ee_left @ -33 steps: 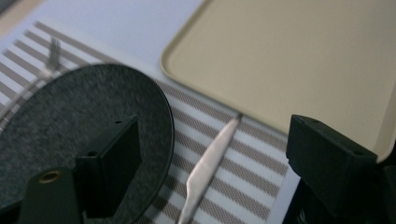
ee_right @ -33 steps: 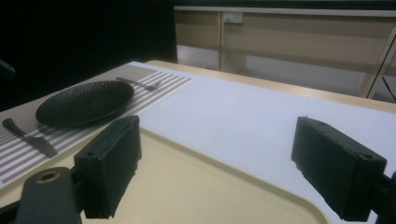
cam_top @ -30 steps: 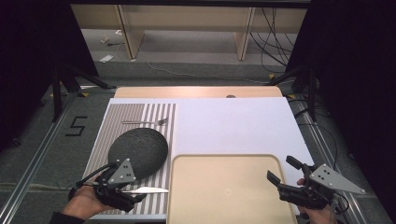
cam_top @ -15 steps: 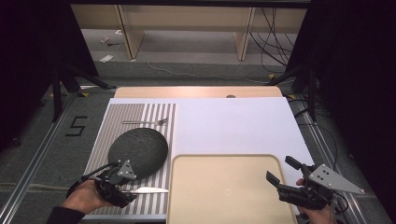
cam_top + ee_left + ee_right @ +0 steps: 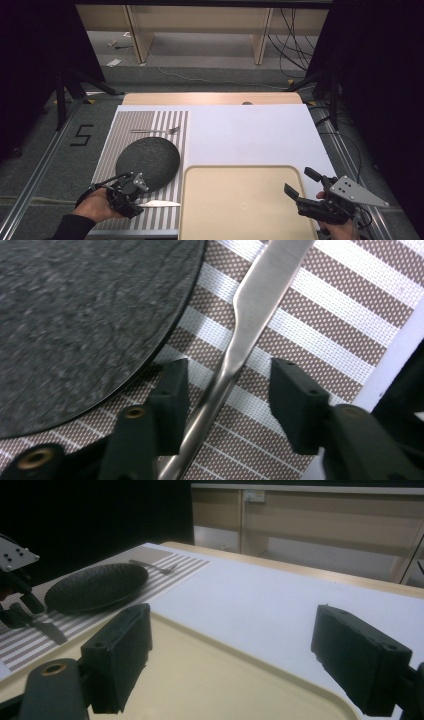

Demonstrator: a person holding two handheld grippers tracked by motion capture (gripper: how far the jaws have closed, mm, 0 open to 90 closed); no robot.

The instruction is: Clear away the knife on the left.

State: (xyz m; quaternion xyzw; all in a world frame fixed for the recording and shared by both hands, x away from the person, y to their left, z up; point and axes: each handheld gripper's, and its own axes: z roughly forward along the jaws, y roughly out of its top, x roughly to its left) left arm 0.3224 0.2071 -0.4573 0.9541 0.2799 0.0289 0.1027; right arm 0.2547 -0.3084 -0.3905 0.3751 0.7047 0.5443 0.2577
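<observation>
A silver knife (image 5: 160, 203) lies on the striped placemat (image 5: 150, 120), just below a dark round plate (image 5: 147, 162). My left gripper (image 5: 133, 201) is down over the knife's handle. In the left gripper view the handle (image 5: 225, 375) runs between the two black pads (image 5: 295, 400). The jaws have just been closing, and a gap still shows on the right side of the handle. My right gripper (image 5: 300, 182) hovers open at the right edge of the beige tray (image 5: 240, 200), with nothing between its pads (image 5: 120, 650).
A fork (image 5: 156, 131) lies at the far end of the placemat, beyond the plate (image 5: 95, 586). A white cover (image 5: 250, 135) spans the table's middle and right. The tray (image 5: 200, 680) sits at the near edge. Cables and wooden furniture legs stand on the floor behind.
The left gripper has sunk toward the mat and its jaws have narrowed around the knife handle. The right gripper has stayed put.
</observation>
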